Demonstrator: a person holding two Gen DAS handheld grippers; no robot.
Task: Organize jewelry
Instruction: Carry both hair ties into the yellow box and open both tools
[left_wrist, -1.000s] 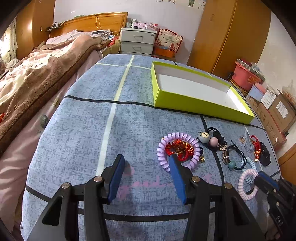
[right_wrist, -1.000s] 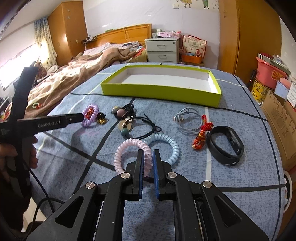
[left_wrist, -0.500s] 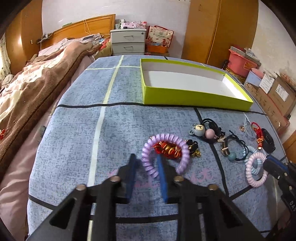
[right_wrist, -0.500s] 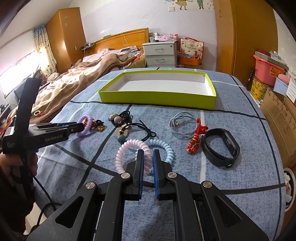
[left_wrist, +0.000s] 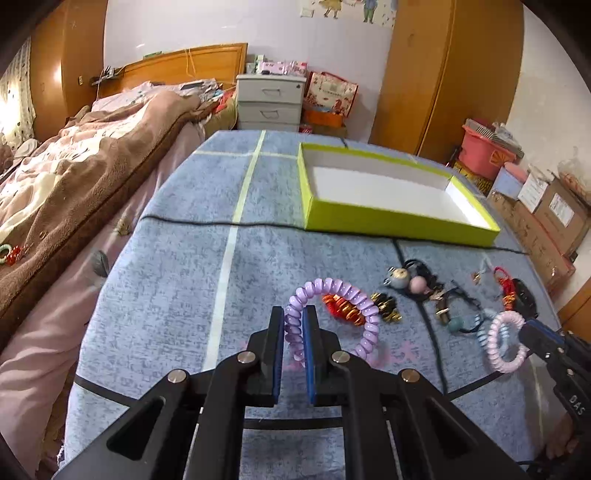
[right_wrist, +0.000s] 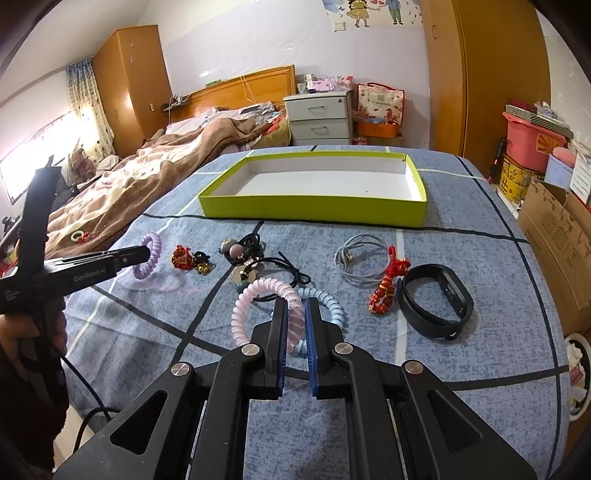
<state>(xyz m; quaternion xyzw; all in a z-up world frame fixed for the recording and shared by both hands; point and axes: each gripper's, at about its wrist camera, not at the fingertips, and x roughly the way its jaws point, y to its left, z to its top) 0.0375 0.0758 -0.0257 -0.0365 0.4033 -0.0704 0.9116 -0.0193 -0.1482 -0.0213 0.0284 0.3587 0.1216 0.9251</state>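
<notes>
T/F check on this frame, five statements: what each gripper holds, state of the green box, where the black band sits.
1. The left gripper is shut on the purple coil hair tie. True; its jaws have just closed on the coil.
2. The right gripper is open over bare cloth. False: it is shut on the pink coil hair tie.
3. The green box already holds jewelry. False: its white floor shows nothing in it.
4. The black wristband lies on the blue cloth, to the right of the red charm in the right wrist view. True.
5. The light blue coil hair tie is in the box. False: it lies beside the pink one.
</notes>
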